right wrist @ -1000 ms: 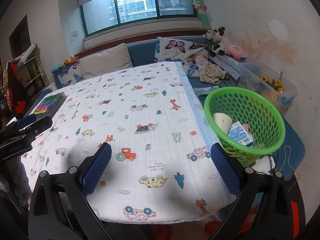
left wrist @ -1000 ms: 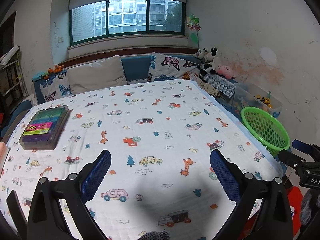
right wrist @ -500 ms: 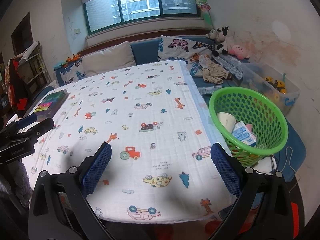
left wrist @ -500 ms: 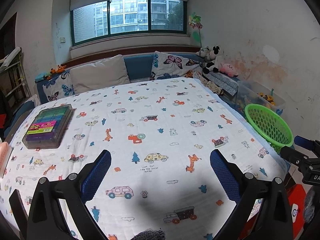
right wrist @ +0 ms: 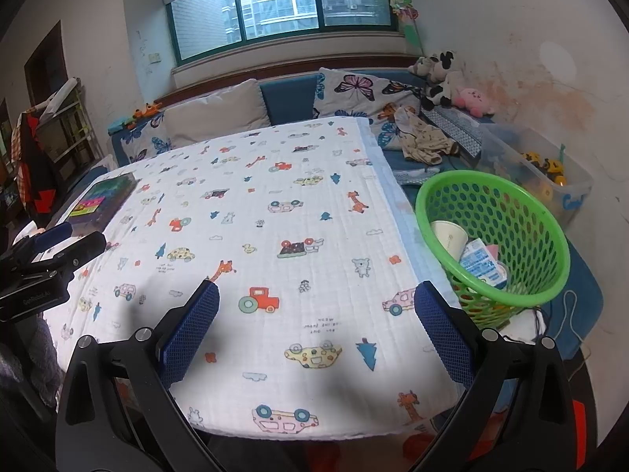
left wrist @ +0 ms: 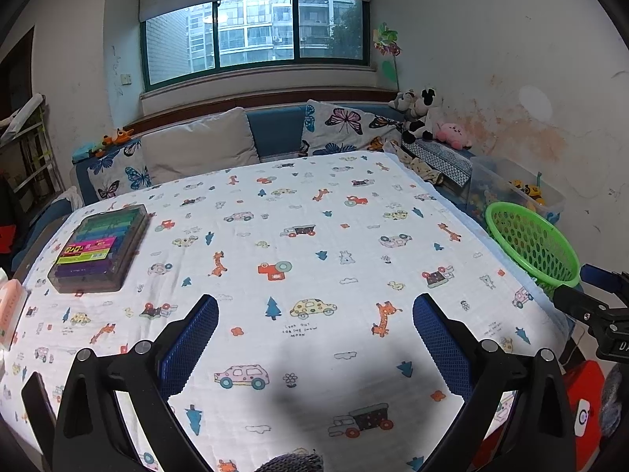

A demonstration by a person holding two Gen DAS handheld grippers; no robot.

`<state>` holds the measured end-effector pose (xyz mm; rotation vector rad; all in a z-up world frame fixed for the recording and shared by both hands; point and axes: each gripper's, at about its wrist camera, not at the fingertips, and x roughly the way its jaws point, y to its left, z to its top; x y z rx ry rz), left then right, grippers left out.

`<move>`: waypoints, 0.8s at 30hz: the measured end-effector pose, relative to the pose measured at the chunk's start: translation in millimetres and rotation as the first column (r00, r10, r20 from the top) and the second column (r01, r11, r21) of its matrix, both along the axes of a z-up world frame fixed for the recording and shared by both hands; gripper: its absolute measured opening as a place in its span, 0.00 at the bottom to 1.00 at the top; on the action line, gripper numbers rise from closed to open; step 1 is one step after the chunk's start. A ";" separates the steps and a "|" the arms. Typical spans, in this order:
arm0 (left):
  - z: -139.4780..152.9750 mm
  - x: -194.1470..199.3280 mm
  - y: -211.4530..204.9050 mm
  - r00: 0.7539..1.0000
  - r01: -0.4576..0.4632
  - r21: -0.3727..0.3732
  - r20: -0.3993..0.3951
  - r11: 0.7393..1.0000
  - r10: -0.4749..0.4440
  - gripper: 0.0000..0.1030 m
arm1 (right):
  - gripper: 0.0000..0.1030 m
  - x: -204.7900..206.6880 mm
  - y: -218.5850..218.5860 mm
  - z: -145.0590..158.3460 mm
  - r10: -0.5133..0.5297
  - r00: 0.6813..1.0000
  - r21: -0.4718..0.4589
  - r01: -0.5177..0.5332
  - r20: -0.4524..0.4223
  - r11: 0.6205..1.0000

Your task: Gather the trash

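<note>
A green mesh basket (right wrist: 550, 244) stands beside the table's right edge; it also shows in the left wrist view (left wrist: 530, 240). Inside it lie a paper cup (right wrist: 450, 236) and a blue-and-white carton (right wrist: 481, 263). My left gripper (left wrist: 314, 306) is open and empty above the near part of the patterned tablecloth (left wrist: 298, 204). My right gripper (right wrist: 316, 295) is open and empty over the cloth's near right part (right wrist: 275, 196), left of the basket. Each gripper shows at the edge of the other's view.
A clear box of coloured items (left wrist: 100, 247) lies at the table's left; it also shows in the right wrist view (right wrist: 102, 196). A pink pack (left wrist: 10, 310) sits at the far left edge. A sofa with cushions (left wrist: 200, 145), plush toys (left wrist: 428, 118) and a toy bin (right wrist: 546, 173) lie behind.
Both grippers have drawn back and risen a little, so more of the table shows. Both stayed open and empty.
</note>
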<state>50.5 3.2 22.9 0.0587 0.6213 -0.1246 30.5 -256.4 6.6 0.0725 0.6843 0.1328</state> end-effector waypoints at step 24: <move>-2.3 0.5 -0.2 1.000 -0.026 0.030 0.011 0.999 0.025 0.93 | 0.96 3.1 1.0 -4.9 0.000 1.000 0.012 0.000 -0.009 1.000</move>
